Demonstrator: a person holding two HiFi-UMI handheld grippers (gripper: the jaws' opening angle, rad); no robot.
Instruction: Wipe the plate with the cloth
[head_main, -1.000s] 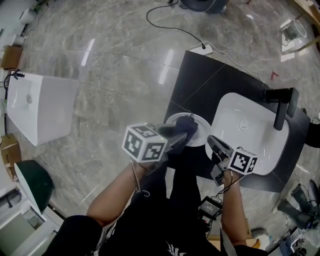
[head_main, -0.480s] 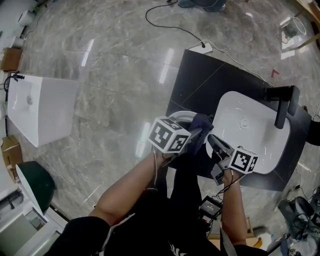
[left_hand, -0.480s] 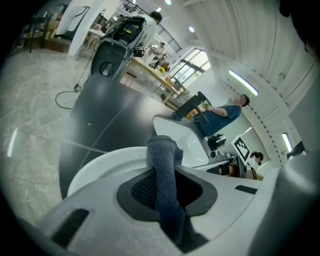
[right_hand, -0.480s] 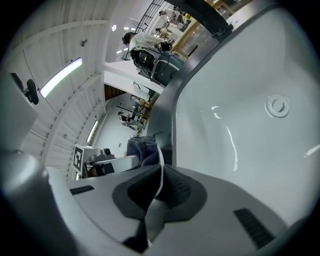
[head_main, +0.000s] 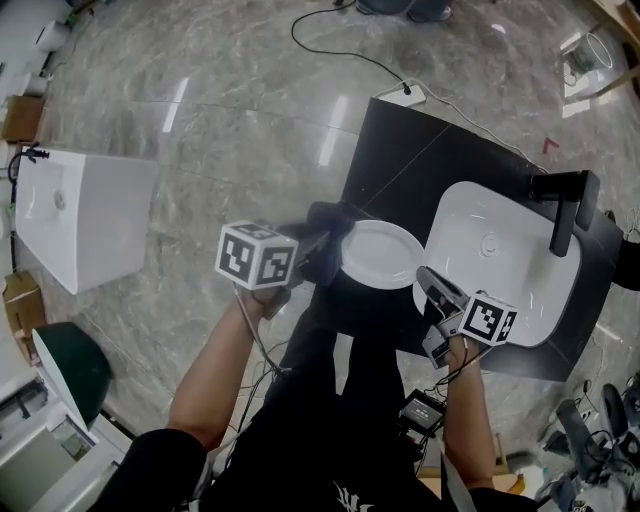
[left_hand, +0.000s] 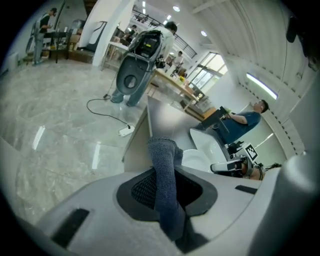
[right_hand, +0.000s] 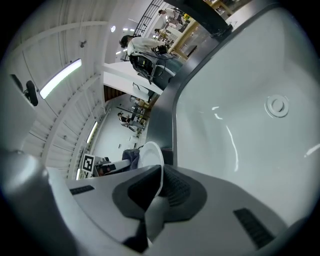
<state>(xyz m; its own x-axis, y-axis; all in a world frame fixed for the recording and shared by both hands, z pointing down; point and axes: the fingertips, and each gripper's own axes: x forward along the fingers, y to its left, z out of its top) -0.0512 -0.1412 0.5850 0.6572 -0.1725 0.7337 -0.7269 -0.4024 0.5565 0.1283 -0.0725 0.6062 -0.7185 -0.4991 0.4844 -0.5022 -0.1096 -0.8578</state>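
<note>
A white plate is held over the black counter's left end, and my right gripper is shut on its near right rim. In the right gripper view the plate stands edge-on between the jaws of that gripper. My left gripper is shut on a dark blue-grey cloth just off the plate's left edge. In the left gripper view the cloth sticks up from the left gripper, with the plate beyond it to the right.
A white basin with a black tap sits in the black counter to the right of the plate. A power strip and cable lie on the marble floor. A white box stands far left.
My left gripper has swept the cloth across the plate to the right, then back left off its edge, so the plate's face now shows. The right gripper has stayed put.
</note>
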